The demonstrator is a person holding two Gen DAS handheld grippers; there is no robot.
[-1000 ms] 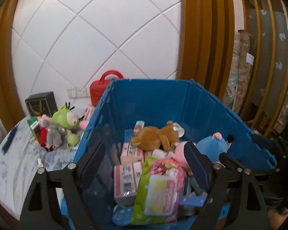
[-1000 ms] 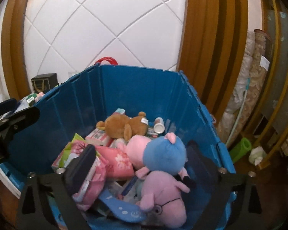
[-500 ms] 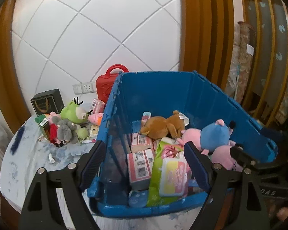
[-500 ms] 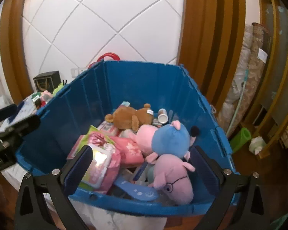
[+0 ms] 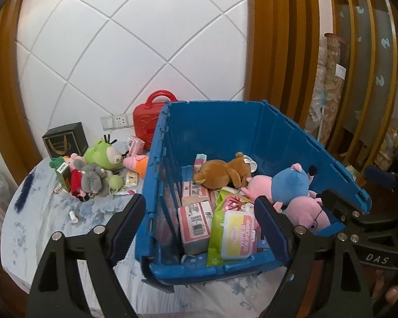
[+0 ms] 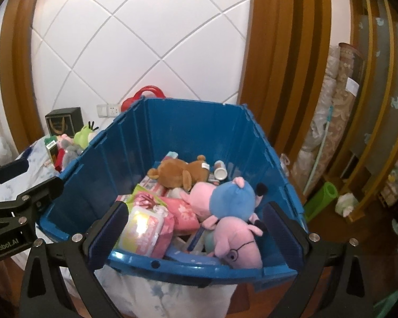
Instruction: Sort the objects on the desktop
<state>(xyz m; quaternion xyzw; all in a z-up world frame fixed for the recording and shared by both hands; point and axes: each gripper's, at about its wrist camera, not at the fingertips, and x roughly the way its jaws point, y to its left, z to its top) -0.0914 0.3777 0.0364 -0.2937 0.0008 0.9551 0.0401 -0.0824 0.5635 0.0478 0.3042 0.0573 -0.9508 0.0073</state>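
Left wrist view: the left gripper (image 5: 199, 221) stands with jaws wide apart and nothing between the pads. It is above the near corner of the blue crate (image 5: 225, 132), which fills the middle of the frame on a table with a floral cloth (image 5: 47, 212). In the crate, a brown bear (image 5: 223, 172) lies toward 12 o'clock. A blue pig (image 5: 291, 184) and a pink pig (image 5: 309, 212) are at 3 o'clock. A wipes pack (image 5: 237, 234) stands at 6 o'clock with tissue packs (image 5: 196, 217) just left of it. Outside the crate, at 9 to 10 o'clock, a heap on the cloth holds a green plush (image 5: 103, 155), a grey plush (image 5: 92, 179), a green box (image 5: 62, 175) and a black box (image 5: 65, 140). A red case (image 5: 146, 119) stands against the wall at 11 o'clock, beside a socket (image 5: 116, 120). A small white tube (image 5: 73, 216) lies alone on the cloth at 8 o'clock. The right gripper (image 5: 358, 212) shows at the 3 o'clock edge, near the crate's right rim.

Right wrist view: the right gripper (image 6: 196, 233) also has its jaws wide apart and empty, framing the crate's (image 6: 188, 122) near rim. The pink pig (image 6: 236, 243) lies at 6 o'clock with the blue pig (image 6: 232, 198) above it. The bear (image 6: 177, 172) is nearer the centre, and a white bottle (image 6: 220, 172) is beside it. The wipes pack (image 6: 143, 228) is at 7 o'clock. The left gripper (image 6: 18, 196) is at 9 o'clock, beside the crate's left wall.
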